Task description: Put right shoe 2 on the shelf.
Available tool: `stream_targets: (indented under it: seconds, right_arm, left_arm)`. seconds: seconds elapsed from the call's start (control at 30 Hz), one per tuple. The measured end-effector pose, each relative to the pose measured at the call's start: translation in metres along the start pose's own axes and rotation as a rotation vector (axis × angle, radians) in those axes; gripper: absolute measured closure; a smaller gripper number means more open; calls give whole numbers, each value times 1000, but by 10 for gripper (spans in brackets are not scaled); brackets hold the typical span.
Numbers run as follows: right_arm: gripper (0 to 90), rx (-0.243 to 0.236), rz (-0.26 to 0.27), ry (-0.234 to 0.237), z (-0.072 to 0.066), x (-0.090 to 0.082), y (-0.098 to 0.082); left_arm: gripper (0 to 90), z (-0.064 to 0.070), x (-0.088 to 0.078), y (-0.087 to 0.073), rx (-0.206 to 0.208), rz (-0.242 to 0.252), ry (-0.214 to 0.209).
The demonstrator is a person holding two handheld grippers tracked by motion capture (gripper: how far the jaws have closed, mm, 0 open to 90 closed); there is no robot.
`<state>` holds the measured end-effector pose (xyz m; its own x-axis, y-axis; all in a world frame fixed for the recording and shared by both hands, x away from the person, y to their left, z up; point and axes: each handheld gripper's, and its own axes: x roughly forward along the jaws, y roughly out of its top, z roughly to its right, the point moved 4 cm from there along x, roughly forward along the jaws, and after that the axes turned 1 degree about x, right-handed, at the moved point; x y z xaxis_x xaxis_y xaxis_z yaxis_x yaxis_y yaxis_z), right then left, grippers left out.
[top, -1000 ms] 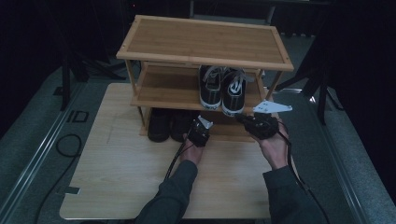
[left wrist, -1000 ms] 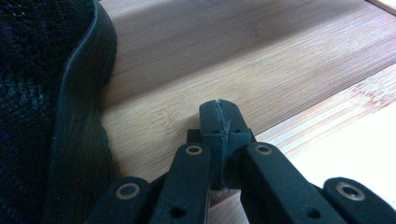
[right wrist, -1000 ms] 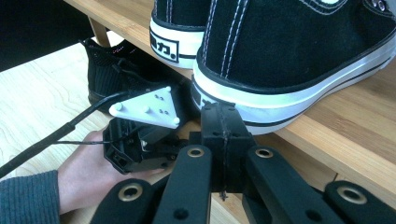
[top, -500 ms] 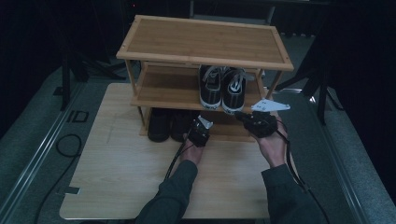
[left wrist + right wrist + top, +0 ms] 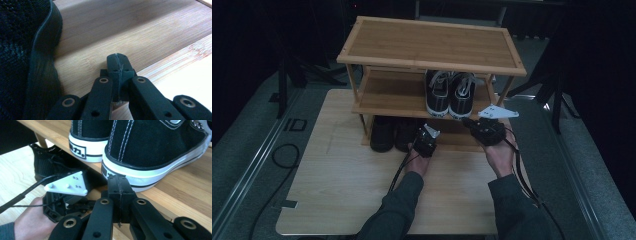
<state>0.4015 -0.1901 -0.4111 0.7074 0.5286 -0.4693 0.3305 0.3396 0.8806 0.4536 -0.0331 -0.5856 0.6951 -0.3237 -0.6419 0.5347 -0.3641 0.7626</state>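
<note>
A three-tier bamboo shoe rack [image 5: 432, 47] stands on the wooden table. A pair of black sneakers with white soles [image 5: 449, 92] sits on its middle shelf, heels toward me. A pair of all-black shoes [image 5: 393, 134] sits on the bottom shelf. My left gripper [image 5: 424, 136] is shut and empty; its tip [image 5: 117, 62] hovers over the bottom shelf board [image 5: 140, 32], just right of a black shoe [image 5: 25, 55]. My right gripper [image 5: 466, 120] is shut and empty too, with its tip [image 5: 119, 183] right at the heel of the nearer sneaker [image 5: 155, 147].
The light wooden table [image 5: 347, 185] has bare room in front of the rack. Cables trail from both grippers back along the person's forearms. In the right gripper view the left gripper's white plate [image 5: 67, 185] and the hand holding it lie at the lower left.
</note>
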Motion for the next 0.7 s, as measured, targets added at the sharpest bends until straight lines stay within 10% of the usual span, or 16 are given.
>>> stream_targets:
  seconds: [0.7]
  right_arm:
    - [900,32,-3,32,20,-18,-8]
  left_arm:
    - [900,1,1,1,-24,17,0]
